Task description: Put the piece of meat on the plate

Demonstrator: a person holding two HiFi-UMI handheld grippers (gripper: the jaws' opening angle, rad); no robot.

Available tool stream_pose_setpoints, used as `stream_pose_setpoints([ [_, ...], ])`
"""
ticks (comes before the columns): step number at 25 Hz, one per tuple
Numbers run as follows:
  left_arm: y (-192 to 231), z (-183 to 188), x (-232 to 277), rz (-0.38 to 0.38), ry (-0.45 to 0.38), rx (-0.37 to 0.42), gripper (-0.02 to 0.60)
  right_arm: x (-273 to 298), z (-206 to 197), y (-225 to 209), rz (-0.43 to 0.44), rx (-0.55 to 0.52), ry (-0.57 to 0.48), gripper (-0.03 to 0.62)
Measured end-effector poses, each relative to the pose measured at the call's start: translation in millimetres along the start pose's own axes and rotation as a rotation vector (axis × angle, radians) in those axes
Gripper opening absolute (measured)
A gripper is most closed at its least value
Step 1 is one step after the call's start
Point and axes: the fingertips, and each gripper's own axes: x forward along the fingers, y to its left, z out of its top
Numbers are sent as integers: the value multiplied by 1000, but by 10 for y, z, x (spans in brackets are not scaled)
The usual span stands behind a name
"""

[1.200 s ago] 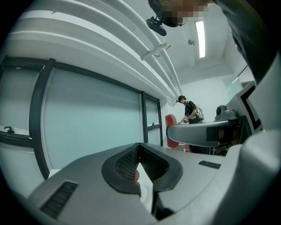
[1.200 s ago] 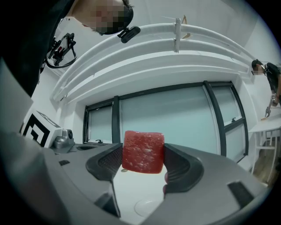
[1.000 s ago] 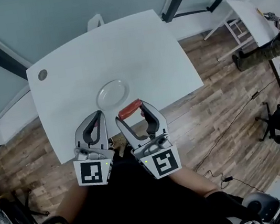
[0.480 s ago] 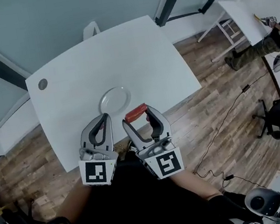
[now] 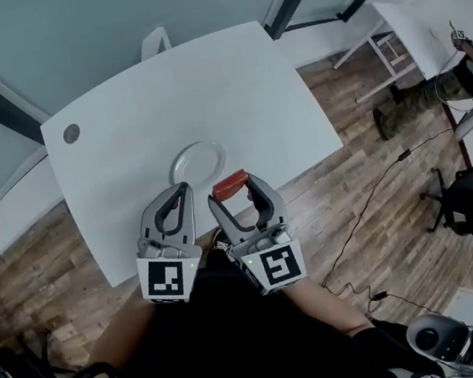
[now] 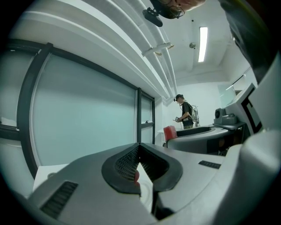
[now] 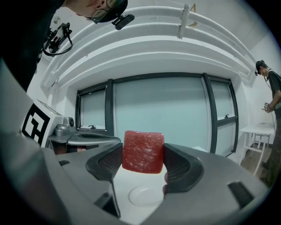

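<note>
Red meat (image 5: 231, 185) sits clamped between the jaws of my right gripper (image 5: 235, 195), just as it did a second ago; the grip has not changed. In the right gripper view the meat (image 7: 143, 151) fills the gap between the two pads (image 7: 108, 162), pressed from both sides, and the plate (image 7: 142, 195) lies lower in the frame, on the table beyond the jaws.

In the head view the meat hangs at the lower right of the plate (image 5: 196, 161), close to its rim but not over it, near the table's (image 5: 157, 89) near edge. That offset is about the same as in the earlier frames.

My left gripper (image 5: 180, 193) is squeezed closed with nothing in it; its own view shows the jaws of the left gripper (image 6: 139, 151) meeting at their tips. Its tips now sit a little nearer the plate's lower left rim than a second ago.

At the upper right of the frame, a person (image 5: 435, 87) beside another table has shifted their stance.
</note>
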Motion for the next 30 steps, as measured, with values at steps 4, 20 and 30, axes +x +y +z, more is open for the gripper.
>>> stream_pose_setpoints([
  [4, 39, -156, 89, -6, 9, 0, -11, 106, -120, 6, -3, 19, 28, 290],
  [20, 194, -867, 246, 8, 156, -54, -11, 426, -799, -15, -26, 24, 170, 290],
  [30, 221, -1214, 410, -7, 224, -45, -11, 630, -1119, -69, -44, 21, 236, 290],
])
